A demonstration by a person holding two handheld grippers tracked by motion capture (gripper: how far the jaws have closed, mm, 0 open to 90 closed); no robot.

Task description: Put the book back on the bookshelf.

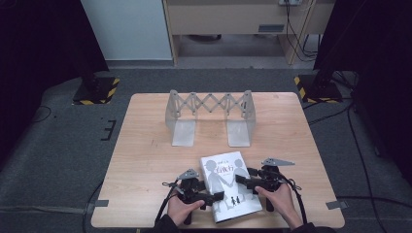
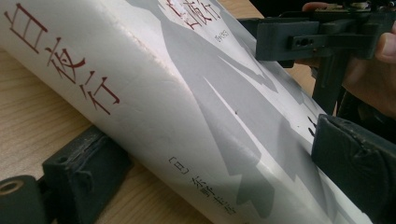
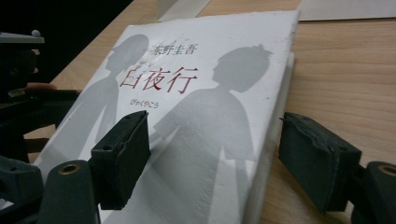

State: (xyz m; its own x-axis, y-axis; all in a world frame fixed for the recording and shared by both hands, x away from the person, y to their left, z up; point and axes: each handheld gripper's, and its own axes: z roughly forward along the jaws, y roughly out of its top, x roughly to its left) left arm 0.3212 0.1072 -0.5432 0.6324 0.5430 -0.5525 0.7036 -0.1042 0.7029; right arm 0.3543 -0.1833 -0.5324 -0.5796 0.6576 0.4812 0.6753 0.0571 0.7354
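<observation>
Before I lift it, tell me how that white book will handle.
The white book looks thick, so probably stiff and fairly heavy for its size. Its cover seems smooth, so it may slip between pads. Lying flat on the table, it should slide, not tip.

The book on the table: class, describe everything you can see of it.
The book is a thick white paperback with grey silhouettes of two figures and red characters on cover and spine. It lies cover up near the table's front edge, slightly askew. The left gripper straddles its spine, one jaw on the cover, one low by the tabletop. The right gripper straddles the page edge, one jaw over the cover, the other clear of the pages.
</observation>
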